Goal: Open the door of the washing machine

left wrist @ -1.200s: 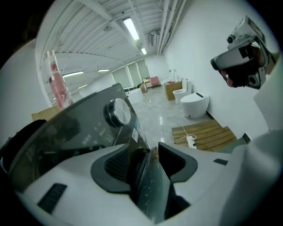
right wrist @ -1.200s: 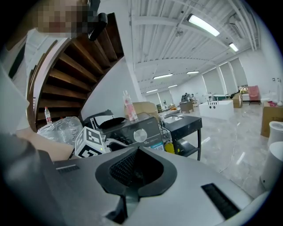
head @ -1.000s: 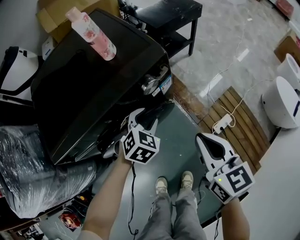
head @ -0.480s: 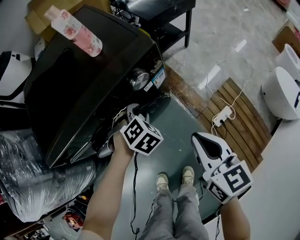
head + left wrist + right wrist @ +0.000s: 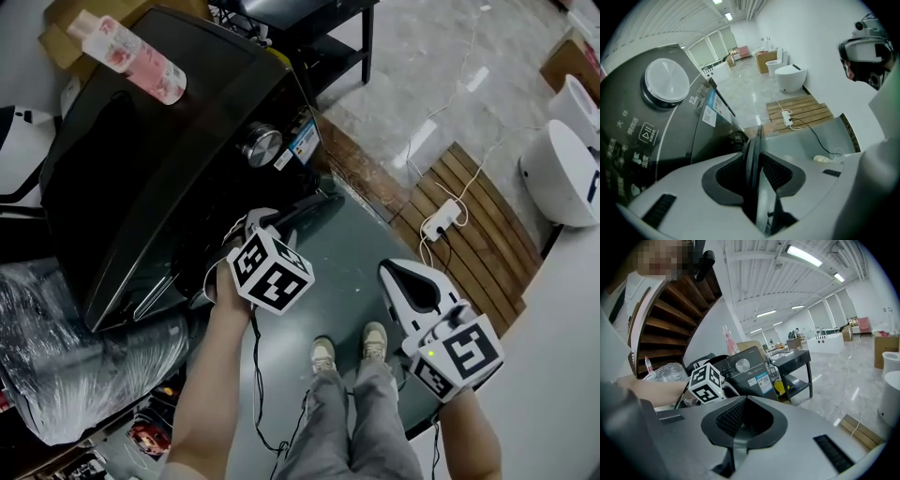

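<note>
The dark washing machine point(image 5: 150, 159) fills the upper left of the head view, with a silver knob point(image 5: 260, 143) on its panel. Its door point(image 5: 314, 208) stands out from the front, below the knob. My left gripper point(image 5: 260, 223) points steeply down onto the door. In the left gripper view the door's thin dark edge point(image 5: 761, 133) runs between the pads of the left gripper point(image 5: 757, 157); the jaws are closing and the pads lie against it on both sides. My right gripper point(image 5: 398, 279) hangs apart at the right, shut and empty point(image 5: 740, 404).
A pink bottle point(image 5: 122, 54) lies on the machine's top. A plastic-wrapped bundle point(image 5: 56, 337) sits at the left. A black shelf table point(image 5: 309, 33) stands behind. A power strip point(image 5: 436, 225) lies on wooden slats, near a white toilet point(image 5: 567, 178). The person's feet point(image 5: 347, 347) stand below.
My left gripper has sunk and tipped further down over the door's edge. The right gripper has drifted slightly lower. The machine has shifted up and left in the head view.
</note>
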{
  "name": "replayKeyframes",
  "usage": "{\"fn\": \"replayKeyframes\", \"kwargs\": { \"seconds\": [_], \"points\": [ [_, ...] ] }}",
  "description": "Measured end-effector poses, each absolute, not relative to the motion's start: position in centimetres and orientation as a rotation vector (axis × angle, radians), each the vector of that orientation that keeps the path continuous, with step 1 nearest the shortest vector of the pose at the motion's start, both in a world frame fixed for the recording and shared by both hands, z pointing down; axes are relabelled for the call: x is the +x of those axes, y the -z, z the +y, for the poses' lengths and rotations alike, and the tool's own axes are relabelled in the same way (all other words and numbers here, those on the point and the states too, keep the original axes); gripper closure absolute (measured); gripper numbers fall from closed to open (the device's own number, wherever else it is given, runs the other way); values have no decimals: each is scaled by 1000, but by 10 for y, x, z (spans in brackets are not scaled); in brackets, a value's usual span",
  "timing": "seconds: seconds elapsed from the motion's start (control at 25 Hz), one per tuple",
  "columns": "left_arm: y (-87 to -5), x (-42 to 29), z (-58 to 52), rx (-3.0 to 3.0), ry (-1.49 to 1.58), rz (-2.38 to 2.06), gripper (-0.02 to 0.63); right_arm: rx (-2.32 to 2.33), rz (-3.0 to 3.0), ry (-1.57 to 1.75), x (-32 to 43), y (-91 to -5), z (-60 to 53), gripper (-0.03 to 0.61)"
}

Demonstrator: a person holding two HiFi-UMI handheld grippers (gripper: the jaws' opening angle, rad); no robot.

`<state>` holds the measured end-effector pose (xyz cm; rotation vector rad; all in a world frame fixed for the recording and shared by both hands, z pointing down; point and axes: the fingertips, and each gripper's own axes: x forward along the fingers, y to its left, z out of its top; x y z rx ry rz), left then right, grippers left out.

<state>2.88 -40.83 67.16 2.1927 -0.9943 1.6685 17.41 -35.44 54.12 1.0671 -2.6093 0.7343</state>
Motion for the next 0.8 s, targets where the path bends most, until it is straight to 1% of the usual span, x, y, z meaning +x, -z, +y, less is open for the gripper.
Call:
{"fn": "replayKeyframes", "kwargs": {
  "seconds": [0.28,0.8],
  "points": [
    [-670,58,-364,2303,-1688,-850,474,1044,-2581,-745,178,-543,-337,551],
    [-670,103,-251,2493,-1761,-488,474,968,-2493,-827,188,-559,-268,551]
  ]
}}
